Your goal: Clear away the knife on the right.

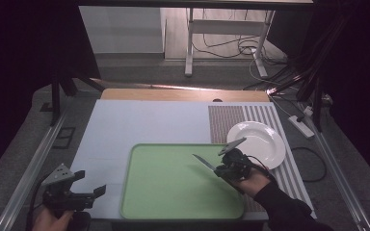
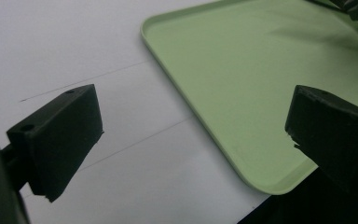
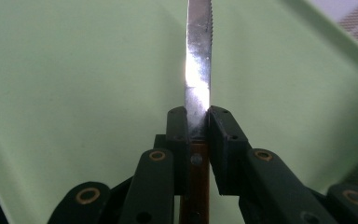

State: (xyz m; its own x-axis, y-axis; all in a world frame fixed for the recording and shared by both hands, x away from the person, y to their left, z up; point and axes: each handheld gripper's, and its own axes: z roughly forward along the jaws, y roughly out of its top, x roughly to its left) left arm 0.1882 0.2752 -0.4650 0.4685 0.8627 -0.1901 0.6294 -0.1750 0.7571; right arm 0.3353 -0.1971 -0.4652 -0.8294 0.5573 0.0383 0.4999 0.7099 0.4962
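Right tongs (image 1: 218, 169) at centre right of high view, above right part of green tray (image 1: 173, 202), jaws clamped on knife (image 1: 203, 162); blade points up-left over tray. In right gripper view, serrated blade (image 3: 198, 70) rises from between closed jaws, brown handle below. Left tongs (image 1: 94, 193) at lower left, spread wide, holding nothing, over white table (image 1: 139, 125) just left of tray. White plate (image 1: 262, 139) on striped mat (image 1: 226, 120), right of tray.
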